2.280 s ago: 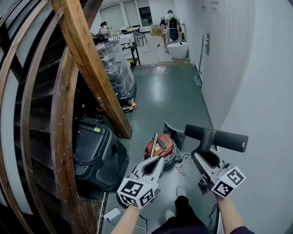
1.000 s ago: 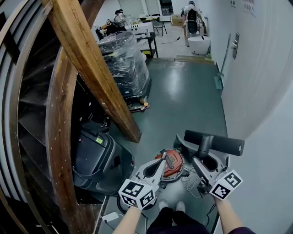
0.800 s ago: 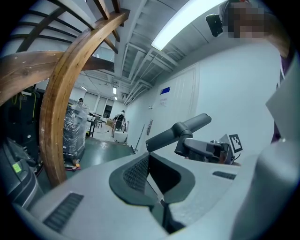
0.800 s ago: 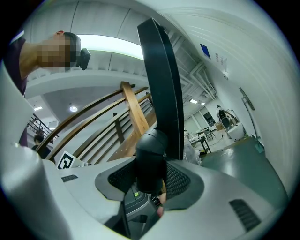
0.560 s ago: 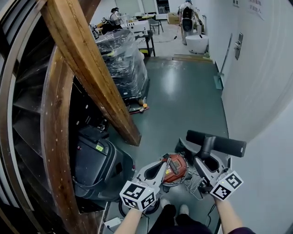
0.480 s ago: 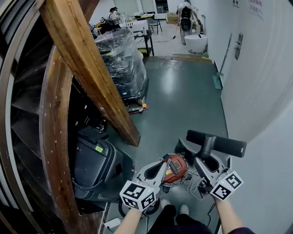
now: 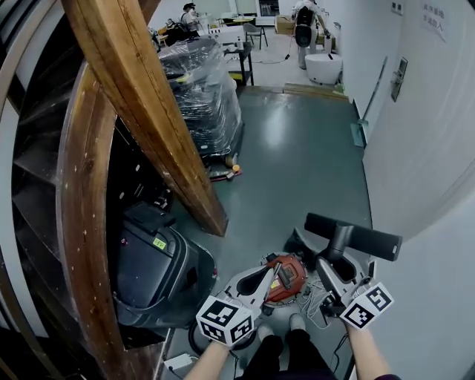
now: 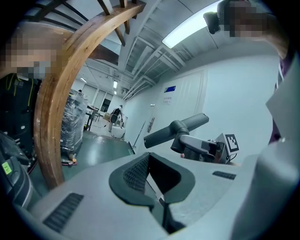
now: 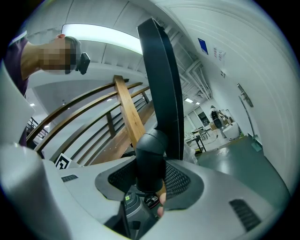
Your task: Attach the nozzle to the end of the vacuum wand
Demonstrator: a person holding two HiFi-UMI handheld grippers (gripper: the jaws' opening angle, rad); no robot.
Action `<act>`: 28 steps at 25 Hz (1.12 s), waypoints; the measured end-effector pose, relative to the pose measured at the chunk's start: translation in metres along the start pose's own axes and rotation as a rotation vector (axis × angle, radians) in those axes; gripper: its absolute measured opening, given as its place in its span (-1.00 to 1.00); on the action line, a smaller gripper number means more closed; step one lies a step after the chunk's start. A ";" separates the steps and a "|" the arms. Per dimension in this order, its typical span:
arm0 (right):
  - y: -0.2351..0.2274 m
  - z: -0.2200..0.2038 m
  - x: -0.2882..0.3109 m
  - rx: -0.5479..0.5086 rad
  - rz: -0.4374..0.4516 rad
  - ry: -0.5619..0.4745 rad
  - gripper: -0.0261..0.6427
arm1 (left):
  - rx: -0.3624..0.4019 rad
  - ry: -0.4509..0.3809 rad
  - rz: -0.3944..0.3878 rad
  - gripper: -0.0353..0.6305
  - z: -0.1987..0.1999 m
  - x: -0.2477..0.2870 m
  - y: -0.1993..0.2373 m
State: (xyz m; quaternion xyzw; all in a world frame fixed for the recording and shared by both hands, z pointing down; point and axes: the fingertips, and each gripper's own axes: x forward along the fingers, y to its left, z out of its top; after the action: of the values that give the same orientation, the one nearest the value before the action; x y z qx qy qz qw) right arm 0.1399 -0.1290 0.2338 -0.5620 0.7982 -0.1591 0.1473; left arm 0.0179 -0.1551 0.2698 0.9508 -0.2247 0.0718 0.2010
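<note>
1. Comparing this moment with the earlier head views, both grippers are found lower and nearer the red vacuum (image 7: pixel 288 276). It now lies between them, just ahead of the feet, whereas before it lay well ahead on the floor.
2. The nozzle (image 7: pixel 355 239) is held as it was. The right gripper (image 7: pixel 335 263) is clamped on its neck, and its long head is carried crosswise above the jaws.
3. The left gripper (image 8: pixel 150 161) is closed on nothing, with its jaws pressed together.
4. The approach to the vacuum is judged nearly done. The wand's end cannot be made out, so it has yet to be found and taken up. That would probably be done by the left gripper, which must be opened first.
5. One nozzle, one vacuum and two grippers are counted.
6. One black case (image 7: pixel 159 267), one wrapped pallet (image 7: pixel 202 96) and one slanting wooden beam (image 7: pixel 145 111) are also counted beside the path.
7. Two persons (image 7: pixel 304 21) are seen far off at the back.
</note>
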 end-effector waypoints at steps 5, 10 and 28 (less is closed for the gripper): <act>-0.014 -0.011 0.015 0.010 0.017 0.029 -0.39 | -0.023 0.003 0.034 -0.88 -0.008 0.010 0.014; -0.037 -0.036 0.028 0.052 0.018 0.048 -0.39 | -0.060 0.025 0.071 -0.88 -0.039 0.025 0.036; -0.128 -0.162 0.057 0.140 -0.021 0.135 -0.39 | -0.087 0.143 0.137 -0.88 -0.185 0.086 0.105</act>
State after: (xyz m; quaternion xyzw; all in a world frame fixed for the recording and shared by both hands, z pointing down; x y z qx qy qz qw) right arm 0.1631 -0.2095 0.4309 -0.5465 0.7873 -0.2537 0.1305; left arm 0.0379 -0.1981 0.4942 0.9160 -0.2772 0.1433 0.2521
